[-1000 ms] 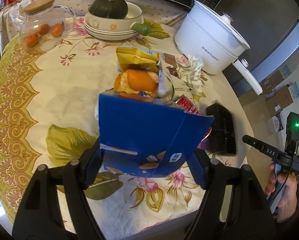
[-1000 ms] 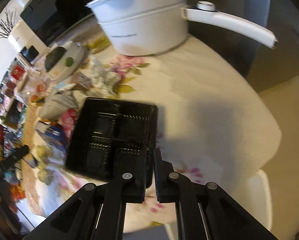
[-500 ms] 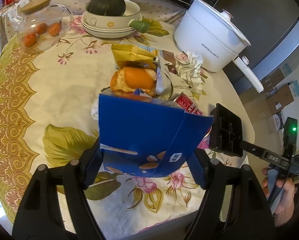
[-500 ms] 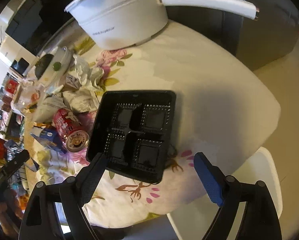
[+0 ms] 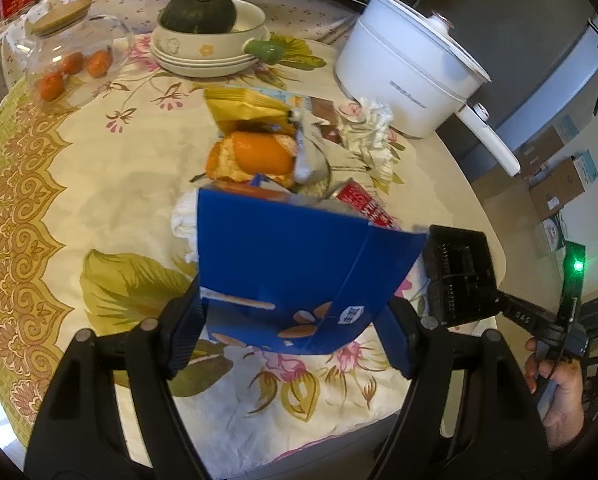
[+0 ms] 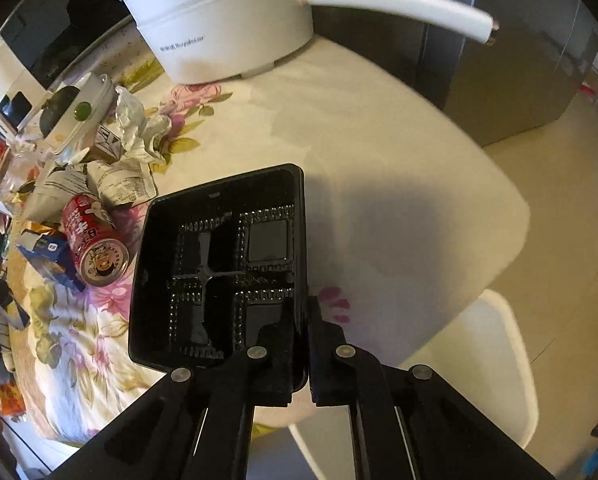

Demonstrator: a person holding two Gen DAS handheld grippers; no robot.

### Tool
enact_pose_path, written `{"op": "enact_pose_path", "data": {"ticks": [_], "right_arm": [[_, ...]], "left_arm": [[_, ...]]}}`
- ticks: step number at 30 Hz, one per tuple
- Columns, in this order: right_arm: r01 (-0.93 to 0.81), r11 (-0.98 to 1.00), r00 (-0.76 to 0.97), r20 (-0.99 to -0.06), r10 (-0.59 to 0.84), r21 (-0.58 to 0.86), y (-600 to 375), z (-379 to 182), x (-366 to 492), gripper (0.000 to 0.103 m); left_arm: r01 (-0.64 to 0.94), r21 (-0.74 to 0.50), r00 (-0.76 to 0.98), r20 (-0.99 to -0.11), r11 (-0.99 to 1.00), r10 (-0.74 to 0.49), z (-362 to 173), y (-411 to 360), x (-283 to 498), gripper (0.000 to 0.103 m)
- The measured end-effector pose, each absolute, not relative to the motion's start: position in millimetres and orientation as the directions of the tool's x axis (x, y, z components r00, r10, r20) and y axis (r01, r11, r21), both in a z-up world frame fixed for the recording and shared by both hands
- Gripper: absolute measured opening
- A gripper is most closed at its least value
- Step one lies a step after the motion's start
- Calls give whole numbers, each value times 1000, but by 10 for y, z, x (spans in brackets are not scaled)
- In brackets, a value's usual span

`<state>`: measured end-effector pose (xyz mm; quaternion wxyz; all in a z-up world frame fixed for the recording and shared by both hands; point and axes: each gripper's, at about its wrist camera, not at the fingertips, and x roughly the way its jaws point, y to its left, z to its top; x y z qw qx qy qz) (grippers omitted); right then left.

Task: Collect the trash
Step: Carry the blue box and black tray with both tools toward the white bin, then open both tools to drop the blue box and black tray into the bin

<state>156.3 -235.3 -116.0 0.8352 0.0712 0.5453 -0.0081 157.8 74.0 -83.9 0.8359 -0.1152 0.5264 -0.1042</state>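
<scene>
While the flowered tablecloth (image 6: pixel 379 128) lies littered, the left gripper (image 5: pixel 295 316) clamps a blue carton (image 5: pixel 299 264) above it and the right gripper (image 6: pixel 307 344) pinches the near rim of a black tray (image 6: pixel 219 264); best keep that thin grip level when lifting. No bin shows, and the carton hides litter behind it

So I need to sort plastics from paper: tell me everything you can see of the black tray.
The black tray looks like thin moulded plastic, rectangular with rounded corners and a raised rim. Its floor is split into four compartments by a cross-shaped divider with ribbed edges, and it appears empty. The right gripper is shut on its rim near one corner, holding it tilted, its far part over the floral tablecloth. The red can lies just beside it, apart.
</scene>
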Motion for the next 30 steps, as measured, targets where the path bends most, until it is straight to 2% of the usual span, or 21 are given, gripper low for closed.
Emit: {"op": "enact_pose_path", "data": {"ticks": [9,15,22,30], "right_arm": [[101,985,432,-898,81,138,-2765,-1019,1102,6],[123,983,433,-899,70,136,-3077,-981,803,6],[158,981,402,-915,40,112,-3417,-1077,473,6],[189,979,334,-943,4,71,-3715,-1300,255,6]], "left_arm": [[176,-265,397,-863,948,-314,-808,283,1449,76],[258,-302,356,-853,918,-381,-779,-133,1346,76],[386,-308,294,-852,869,-433,-786,-776,1177,76],[500,-292,198,-878,815,-436,-1007,-1447,951,76]]}}
